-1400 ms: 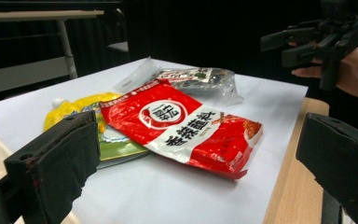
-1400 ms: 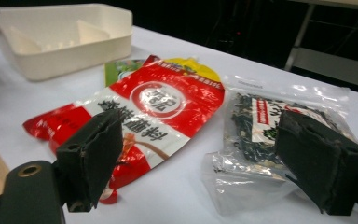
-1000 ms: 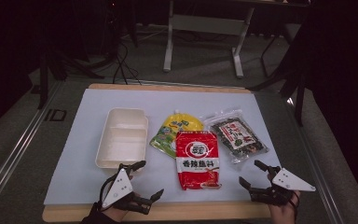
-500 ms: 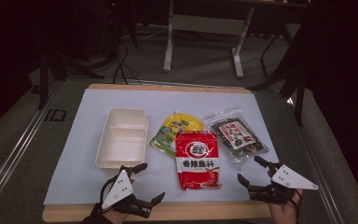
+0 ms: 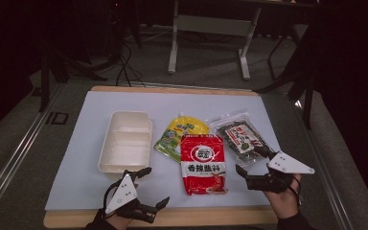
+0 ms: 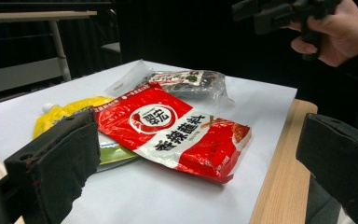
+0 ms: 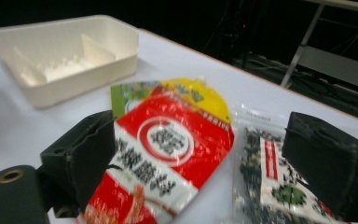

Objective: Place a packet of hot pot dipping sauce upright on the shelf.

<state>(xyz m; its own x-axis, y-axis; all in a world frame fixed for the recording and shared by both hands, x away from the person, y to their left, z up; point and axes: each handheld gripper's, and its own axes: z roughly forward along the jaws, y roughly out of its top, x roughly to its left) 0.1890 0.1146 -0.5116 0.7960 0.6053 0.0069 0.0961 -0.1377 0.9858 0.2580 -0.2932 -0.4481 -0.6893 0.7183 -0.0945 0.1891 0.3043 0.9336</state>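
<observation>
A red packet (image 5: 202,163) lies flat at the middle front of the white sheet, partly over a yellow-green pouch (image 5: 182,134). A clear packet of dark contents (image 5: 239,136) lies to its right. A white two-compartment tray (image 5: 124,141) sits to the left. My left gripper (image 5: 157,186) is open near the front edge, left of the red packet (image 6: 177,135). My right gripper (image 5: 249,159) is open at the packet's right, one jaw by the dark packet's near corner. Neither holds anything. In the right gripper view the red packet (image 7: 168,154) and dark packet (image 7: 270,186) lie between the jaws.
The white sheet (image 5: 91,124) covers a wooden table (image 5: 172,89) whose bare edge runs along the front. A metal rail (image 5: 24,148) runs along the left. A table frame (image 5: 211,28) stands on the floor behind. The other hand and gripper (image 6: 284,11) show top right in the left gripper view.
My right gripper has shifted slightly forward toward the dark packet. The left gripper and the packets have stayed where they were.
</observation>
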